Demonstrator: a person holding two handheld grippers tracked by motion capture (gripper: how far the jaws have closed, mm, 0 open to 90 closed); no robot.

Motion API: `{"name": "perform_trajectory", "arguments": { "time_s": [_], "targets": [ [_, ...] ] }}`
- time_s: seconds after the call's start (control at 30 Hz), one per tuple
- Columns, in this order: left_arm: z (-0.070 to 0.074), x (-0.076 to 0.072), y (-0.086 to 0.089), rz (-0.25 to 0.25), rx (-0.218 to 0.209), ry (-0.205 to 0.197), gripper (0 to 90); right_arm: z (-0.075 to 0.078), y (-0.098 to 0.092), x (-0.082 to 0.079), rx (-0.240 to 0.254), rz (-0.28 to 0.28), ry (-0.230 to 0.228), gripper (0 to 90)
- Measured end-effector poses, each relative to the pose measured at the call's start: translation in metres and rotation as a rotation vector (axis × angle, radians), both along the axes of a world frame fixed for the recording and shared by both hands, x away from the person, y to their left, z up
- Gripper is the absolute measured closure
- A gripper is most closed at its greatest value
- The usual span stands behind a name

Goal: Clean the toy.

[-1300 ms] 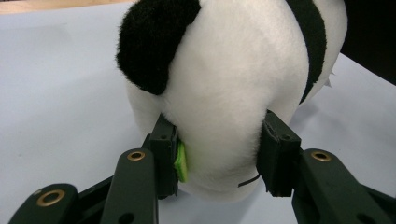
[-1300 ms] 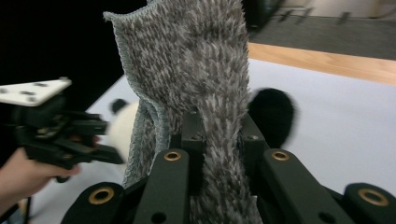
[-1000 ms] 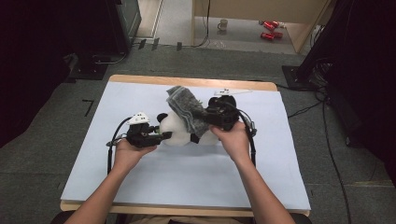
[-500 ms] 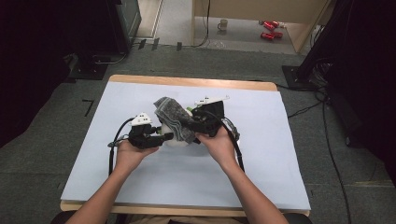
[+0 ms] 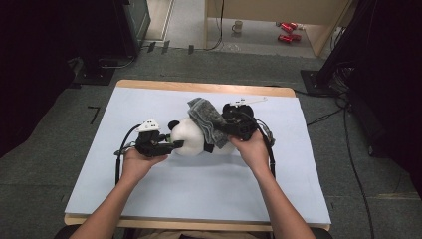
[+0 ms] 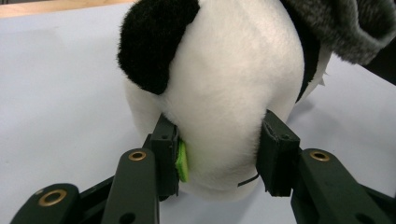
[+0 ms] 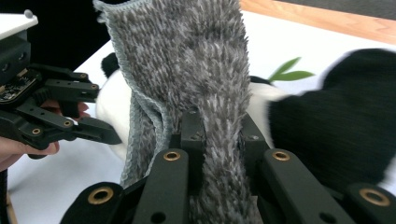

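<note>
We see a table (image 5: 149,189) with a pale sheet, and a toy panda (image 5: 191,141) lies on its middle. A grey towel (image 5: 206,119) drapes over the panda and hides part of its body; the face we cannot make out. The right gripper (image 5: 226,130) is clenched on a fold of the towel. The left gripper (image 5: 175,145) grasps the panda's white head, pads pressing into the plush. A green leaf (image 7: 289,70) sticks out behind the towel.
</note>
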State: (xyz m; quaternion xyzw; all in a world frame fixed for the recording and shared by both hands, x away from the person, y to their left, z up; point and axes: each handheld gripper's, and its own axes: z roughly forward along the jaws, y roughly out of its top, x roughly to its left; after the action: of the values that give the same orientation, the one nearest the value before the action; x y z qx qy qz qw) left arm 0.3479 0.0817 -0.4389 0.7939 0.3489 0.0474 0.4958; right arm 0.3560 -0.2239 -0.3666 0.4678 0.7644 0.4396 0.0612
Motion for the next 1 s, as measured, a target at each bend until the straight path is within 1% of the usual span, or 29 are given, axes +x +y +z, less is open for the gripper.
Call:
{"name": "perform_trajectory", "arguments": {
  "time_s": [0.13,0.2,0.23,0.3,0.33,0.37,0.4,0.43,0.47,0.53,0.57,0.6,0.67,0.73,0.77,0.83,0.87,0.9,0.93,1.0],
  "targets": [
    [-0.001,0.002,0.001,0.001,-0.010,0.001,57.6,0.002,-0.017,0.002,0.016,-0.034,0.014,78.3],
    [-0.001,0.003,0.001,0.003,-0.023,0.009,58.8,0.004,-0.029,0.003,0.010,-0.061,0.014,78.2],
    [-0.001,0.004,0.002,0.005,-0.029,0.016,59.8,0.005,-0.033,0.003,-0.005,-0.077,0.007,78.2],
    [-0.001,0.006,0.002,0.012,-0.040,0.031,61.5,0.008,-0.041,0.002,-0.087,-0.137,-0.033,78.4],
    [-0.001,0.006,0.003,0.015,-0.042,0.038,62.4,0.009,-0.046,0.002,-0.107,-0.163,-0.042,78.4],
    [-0.001,0.008,0.004,0.019,-0.049,0.052,63.2,0.010,-0.051,0.002,-0.105,-0.183,-0.047,78.4],
    [-0.001,0.009,0.004,0.023,-0.058,0.066,64.5,0.012,-0.058,0.002,-0.087,-0.199,-0.048,78.4],
    [-0.001,0.010,0.005,0.028,-0.067,0.081,65.1,0.012,-0.061,0.002,-0.069,-0.202,-0.045,78.4],
    [-0.001,0.011,0.005,0.036,-0.089,0.095,66.1,0.013,-0.064,0.002,-0.034,-0.199,-0.037,78.4],
    [-0.001,0.013,0.006,0.040,-0.137,0.127,68.4,0.016,-0.067,0.001,0.033,-0.182,-0.034,78.3],
    [0.000,0.013,0.006,0.042,-0.167,0.147,69.9,0.017,-0.067,0.000,0.059,-0.169,-0.035,78.3],
    [0.000,0.013,0.006,0.040,-0.181,0.156,71.3,0.020,-0.065,-0.001,0.081,-0.154,-0.037,78.2],
    [0.004,0.013,0.007,0.033,-0.210,0.165,73.2,0.024,-0.062,-0.003,0.100,-0.135,-0.045,78.3],
    [0.008,0.014,0.009,0.026,-0.242,0.196,73.8,0.030,-0.058,-0.006,0.119,-0.114,-0.055,78.2],
    [0.011,0.013,0.010,0.024,-0.260,0.202,74.3,0.033,-0.056,-0.008,0.129,-0.106,-0.065,78.2],
    [0.015,0.013,0.013,0.018,-0.299,0.235,74.4,0.041,-0.053,-0.012,0.140,-0.086,-0.076,78.2],
    [0.017,0.013,0.015,0.012,-0.325,0.255,74.4,0.044,-0.052,-0.014,0.149,-0.078,-0.086,78.2],
    [0.019,0.013,0.017,0.004,-0.352,0.284,74.3,0.048,-0.050,-0.016,0.153,-0.069,-0.091,78.1],
    [0.020,0.013,0.019,0.008,-0.385,0.310,74.3,0.051,-0.049,-0.018,0.158,-0.058,-0.095,78.1],
    [0.020,0.013,0.022,0.013,-0.427,0.346,74.2,0.055,-0.045,-0.022,0.168,-0.039,-0.101,78.0]
  ]
}}
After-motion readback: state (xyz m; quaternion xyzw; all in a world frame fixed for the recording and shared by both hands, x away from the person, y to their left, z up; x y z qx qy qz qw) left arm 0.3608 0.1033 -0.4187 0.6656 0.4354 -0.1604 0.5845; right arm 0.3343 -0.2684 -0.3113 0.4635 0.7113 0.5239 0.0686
